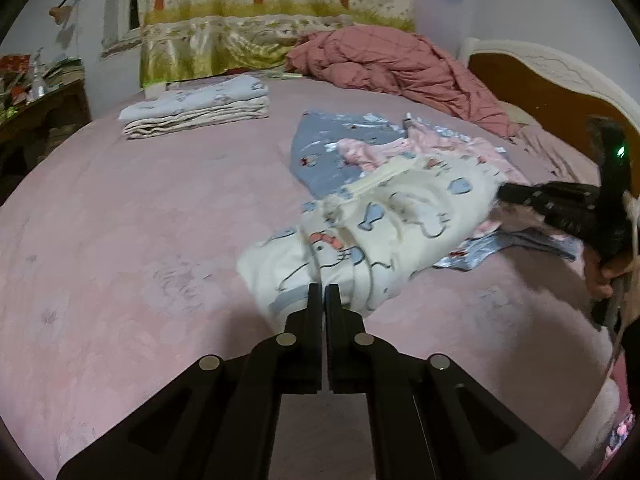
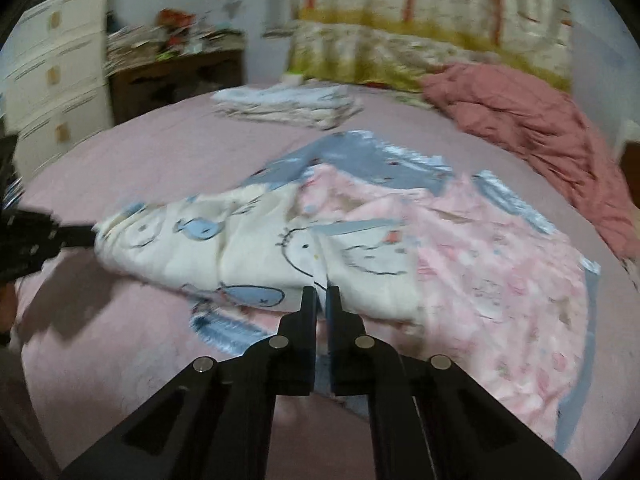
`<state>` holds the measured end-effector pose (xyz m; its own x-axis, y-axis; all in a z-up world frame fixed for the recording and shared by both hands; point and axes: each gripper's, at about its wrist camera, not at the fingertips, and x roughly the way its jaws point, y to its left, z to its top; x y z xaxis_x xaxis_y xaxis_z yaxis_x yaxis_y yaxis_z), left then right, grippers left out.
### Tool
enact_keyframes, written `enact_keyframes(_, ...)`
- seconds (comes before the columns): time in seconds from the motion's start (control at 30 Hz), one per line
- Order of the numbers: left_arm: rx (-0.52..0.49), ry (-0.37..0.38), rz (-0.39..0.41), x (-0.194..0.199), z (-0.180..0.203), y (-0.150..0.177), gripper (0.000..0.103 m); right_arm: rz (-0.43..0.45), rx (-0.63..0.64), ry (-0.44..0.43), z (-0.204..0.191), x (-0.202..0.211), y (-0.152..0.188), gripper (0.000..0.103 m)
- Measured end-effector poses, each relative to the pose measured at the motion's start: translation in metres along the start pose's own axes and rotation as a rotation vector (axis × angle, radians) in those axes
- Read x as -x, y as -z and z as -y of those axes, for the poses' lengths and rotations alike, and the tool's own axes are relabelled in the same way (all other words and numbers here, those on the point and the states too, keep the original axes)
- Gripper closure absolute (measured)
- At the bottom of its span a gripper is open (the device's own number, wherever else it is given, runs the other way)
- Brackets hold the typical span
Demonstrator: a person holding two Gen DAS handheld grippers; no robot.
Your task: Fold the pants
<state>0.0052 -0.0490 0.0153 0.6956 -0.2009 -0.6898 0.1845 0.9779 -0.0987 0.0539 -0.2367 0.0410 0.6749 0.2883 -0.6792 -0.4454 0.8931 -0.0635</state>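
1. Cream cotton pants printed with blue fish and cartoon cats [image 1: 384, 232] are lying crumpled on the pink quilted bedspread [image 1: 140, 240], on top of a pink printed garment [image 2: 500, 272] and a grey-blue printed garment [image 1: 324, 152].
2. The left gripper [image 1: 324, 292] is being held with its jaws pressed together on the near edge of the cream pants; a thin fold of fabric is judged to be pinched, though blur is making this uncertain.
3. The right gripper [image 2: 320, 296] is likewise being held nearly closed at the near edge of the same pants, with cloth seemingly caught between the jaws.
4. The two pinch points are being kept well apart along the garment, which is judged right for the step in hand: lifting and spreading the pants before the first fold.
5. Both edges should be raised together and evenly, so that the garments underneath are not being dragged along.
6. Tension should be kept light; a thin pinch is likely to slip if the cloth is being pulled sharply.
7. The stack of folded printed clothes [image 1: 196, 112] near the patterned satin curtain [image 1: 260, 20] is being left undisturbed, as is the rumpled dusty-red quilt [image 1: 400, 68].
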Motion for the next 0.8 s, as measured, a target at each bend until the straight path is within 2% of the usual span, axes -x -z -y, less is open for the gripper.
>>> enact_keyframes(0.07, 0.0, -0.019, -0.013, -0.001, -0.003, 0.005, 0.103, 0.008, -0.031, 0.055, 0.005, 0.002, 0.001, 0.1)
enact_keyframes(0.13, -0.001, -0.1, -0.011, -0.001, -0.01, 0.011, 0.103, 0.0, -0.028, 0.123, 0.006, -0.001, 0.002, 0.103)
enact_keyframes(0.17, 0.007, -0.106, -0.017, -0.002, -0.017, 0.014, 0.103, -0.016, -0.039, 0.155, 0.009, -0.006, 0.003, 0.103)
enact_keyframes(0.27, 0.084, -0.045, -0.027, 0.003, -0.036, 0.016, 0.103, -0.016, -0.105, 0.127, 0.019, -0.008, 0.007, 0.103)
enact_keyframes(0.4, 0.002, 0.13, -0.003, 0.02, -0.015, 0.013, 0.103, -0.005, -0.089, 0.111, 0.017, -0.005, 0.004, 0.103)
enact_keyframes(0.5, -0.005, 0.199, -0.039, 0.013, 0.005, 0.009, 0.103, -0.002, -0.097, 0.12, 0.017, -0.006, 0.003, 0.103)
enact_keyframes(0.57, 0.006, 0.169, -0.058, 0.001, 0.011, 0.007, 0.101, 0.011, -0.124, 0.115, 0.019, -0.006, 0.002, 0.103)
enact_keyframes(0.63, 0.032, 0.137, -0.078, -0.013, 0.011, 0.003, 0.093, 0.017, -0.125, 0.118, 0.018, -0.007, 0.002, 0.103)
enact_keyframes(0.8, 0.079, 0.129, -0.096, -0.027, 0.007, 0.001, 0.091, 0.027, -0.117, 0.121, 0.016, -0.005, 0.003, 0.103)
